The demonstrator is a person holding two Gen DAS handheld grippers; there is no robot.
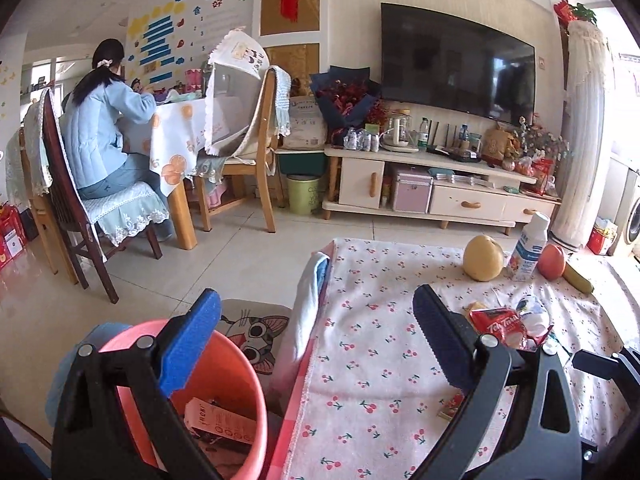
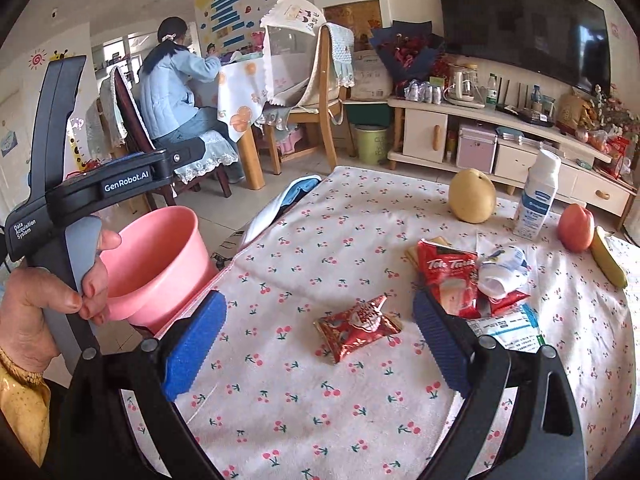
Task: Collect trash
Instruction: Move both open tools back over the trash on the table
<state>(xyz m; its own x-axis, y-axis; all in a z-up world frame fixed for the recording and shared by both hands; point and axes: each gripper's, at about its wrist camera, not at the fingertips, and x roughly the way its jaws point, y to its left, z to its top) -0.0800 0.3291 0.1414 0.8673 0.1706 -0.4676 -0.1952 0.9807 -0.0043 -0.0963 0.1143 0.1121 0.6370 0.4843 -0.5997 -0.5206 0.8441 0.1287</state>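
A pink bucket (image 1: 224, 364) stands on the floor left of the table with a paper wrapper (image 1: 220, 426) inside; it also shows in the right wrist view (image 2: 160, 256). My left gripper (image 1: 316, 344) is open and empty, its left finger over the bucket's rim. My right gripper (image 2: 320, 340) is open and empty, its fingers on either side of a small red candy wrapper (image 2: 356, 328) lying on the cherry-print tablecloth (image 2: 320, 240). A red Tok Tara wrapper (image 2: 452, 276), a crumpled white wrapper (image 2: 504, 272) and a white-blue packet (image 2: 508, 328) lie just right of it.
A yellow pear (image 2: 472, 196), a white bottle (image 2: 538, 196), an apple (image 2: 576, 226) and a banana (image 2: 608, 256) stand at the table's far side. A cloth (image 2: 280, 204) hangs over the left edge. A person (image 1: 104, 120) sits at a dining table beyond.
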